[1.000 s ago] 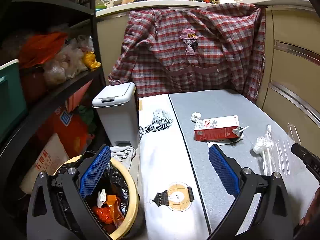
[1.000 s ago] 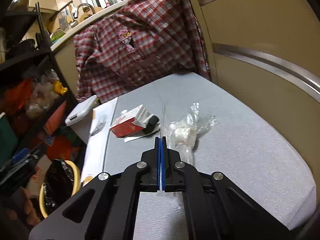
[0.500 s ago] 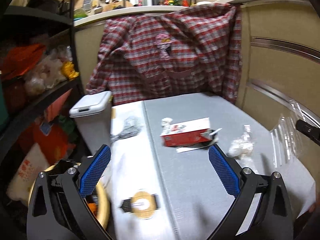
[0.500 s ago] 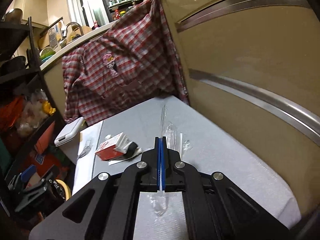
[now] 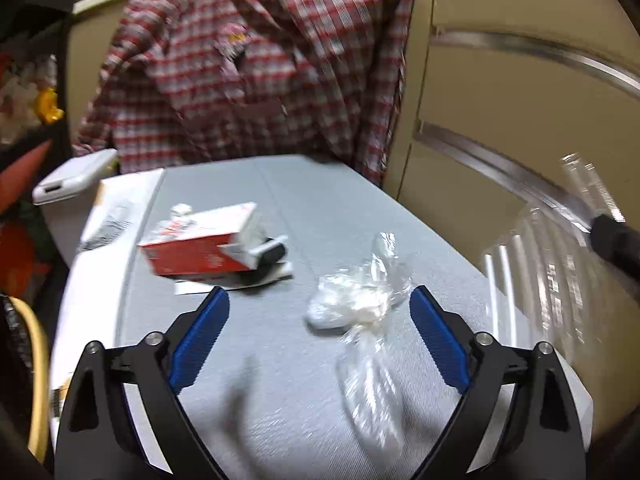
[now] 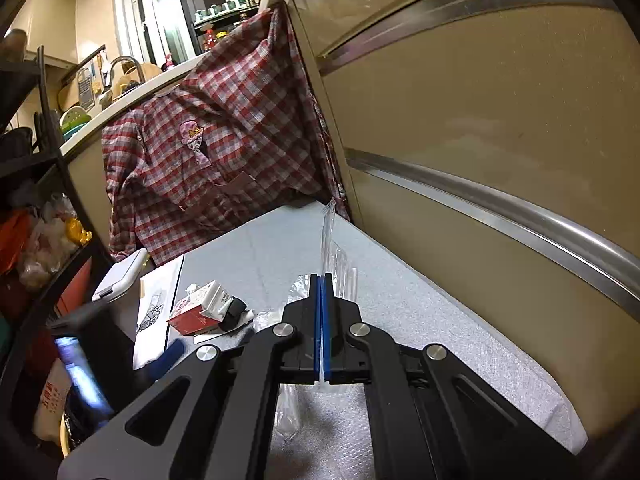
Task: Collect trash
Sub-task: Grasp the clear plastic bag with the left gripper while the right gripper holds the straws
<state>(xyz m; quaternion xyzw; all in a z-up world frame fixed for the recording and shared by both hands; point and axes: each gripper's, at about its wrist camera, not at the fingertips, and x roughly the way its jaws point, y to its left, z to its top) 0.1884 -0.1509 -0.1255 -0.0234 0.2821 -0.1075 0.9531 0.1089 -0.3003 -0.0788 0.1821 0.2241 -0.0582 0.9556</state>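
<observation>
left wrist view: my left gripper (image 5: 318, 306) wide open, holding nothing, over the grey surface (image 5: 320, 208). crumpled plastic wrap (image 5: 360, 304) just ahead between the fingers; red carton (image 5: 204, 246) ahead-left. risk: the flimsy wrap may slide or part-pinch as i close.

right wrist view: my right gripper (image 6: 322, 280) fully closed on a clear plastic sleeve (image 6: 326, 236), lifted. risk: the thin film could slip out, or snag, before reaching the bin.

The left gripper (image 5: 318, 318) is hovering with jaws spread wide; the right gripper (image 6: 322, 300) is pinching its pads fully together.
</observation>
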